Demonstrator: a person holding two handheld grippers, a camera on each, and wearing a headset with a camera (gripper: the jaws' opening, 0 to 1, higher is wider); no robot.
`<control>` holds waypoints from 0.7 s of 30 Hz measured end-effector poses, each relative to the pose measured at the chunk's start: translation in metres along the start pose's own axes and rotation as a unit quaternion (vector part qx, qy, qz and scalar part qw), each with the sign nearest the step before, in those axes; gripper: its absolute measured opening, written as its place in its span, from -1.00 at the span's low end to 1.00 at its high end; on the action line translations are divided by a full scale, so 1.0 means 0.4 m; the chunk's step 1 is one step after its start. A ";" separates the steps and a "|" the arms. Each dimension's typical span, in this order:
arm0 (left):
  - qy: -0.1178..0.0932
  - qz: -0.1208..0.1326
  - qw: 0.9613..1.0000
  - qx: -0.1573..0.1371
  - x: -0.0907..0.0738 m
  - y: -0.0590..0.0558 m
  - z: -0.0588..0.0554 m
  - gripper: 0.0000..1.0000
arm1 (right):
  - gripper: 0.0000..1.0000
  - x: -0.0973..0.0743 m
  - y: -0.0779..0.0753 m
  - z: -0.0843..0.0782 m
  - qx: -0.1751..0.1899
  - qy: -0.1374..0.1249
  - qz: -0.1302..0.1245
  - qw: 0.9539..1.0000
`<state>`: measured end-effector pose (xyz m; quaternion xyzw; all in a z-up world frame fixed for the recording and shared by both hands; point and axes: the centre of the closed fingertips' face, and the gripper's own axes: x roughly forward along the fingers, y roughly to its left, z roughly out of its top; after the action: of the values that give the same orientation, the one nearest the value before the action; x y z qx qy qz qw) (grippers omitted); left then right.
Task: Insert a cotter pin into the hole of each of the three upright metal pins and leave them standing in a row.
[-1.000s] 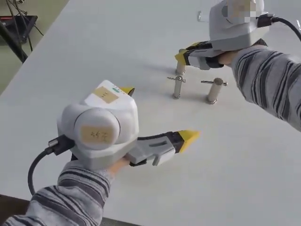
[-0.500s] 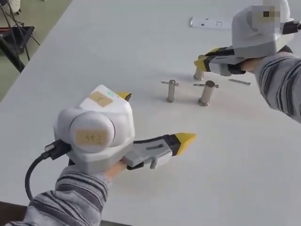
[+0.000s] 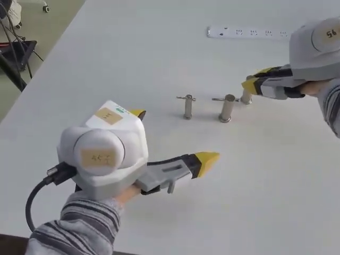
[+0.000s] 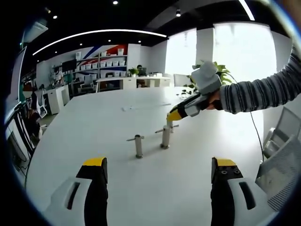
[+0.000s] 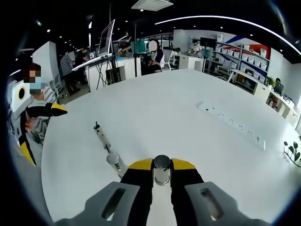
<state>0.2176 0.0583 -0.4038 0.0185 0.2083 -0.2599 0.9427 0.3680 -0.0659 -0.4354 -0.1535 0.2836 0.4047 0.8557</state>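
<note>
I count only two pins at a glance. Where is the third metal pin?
In the head view, the third pin stands at the row's right end, beside the middle pin, gripped between the yellow tips of the right tongs.

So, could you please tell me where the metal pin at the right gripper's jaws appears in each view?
Head view: upper right, the third pin at the right gripper's yellow tips.
Left gripper view: third pin right of centre, under those tips.
Right gripper view: third pin bottom centre, between the jaws.
Shared landmark: the neighbouring pin, cotter pin through it.
</note>
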 end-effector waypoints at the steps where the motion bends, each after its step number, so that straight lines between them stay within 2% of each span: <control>1: 0.000 0.000 1.000 0.000 -0.001 0.000 0.001 0.81 | -0.85 -0.007 0.000 -0.004 0.000 0.001 -0.001 1.000; 10: -0.002 -0.001 1.000 -0.005 -0.006 -0.008 0.002 0.80 | -0.85 -0.077 0.025 -0.049 0.004 0.006 -0.002 1.000; 17: -0.001 -0.003 1.000 -0.001 -0.008 -0.016 0.003 0.79 | -0.85 -0.106 0.064 -0.064 0.007 0.004 0.005 1.000; 21: -0.002 -0.004 1.000 -0.002 -0.010 -0.017 0.005 0.78 | -0.85 -0.106 0.076 -0.063 0.004 0.002 0.012 1.000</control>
<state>0.2118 0.0542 -0.3999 0.0149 0.2072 -0.2634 0.9421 0.3136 -0.0851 -0.4307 -0.1480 0.2887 0.4133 0.8508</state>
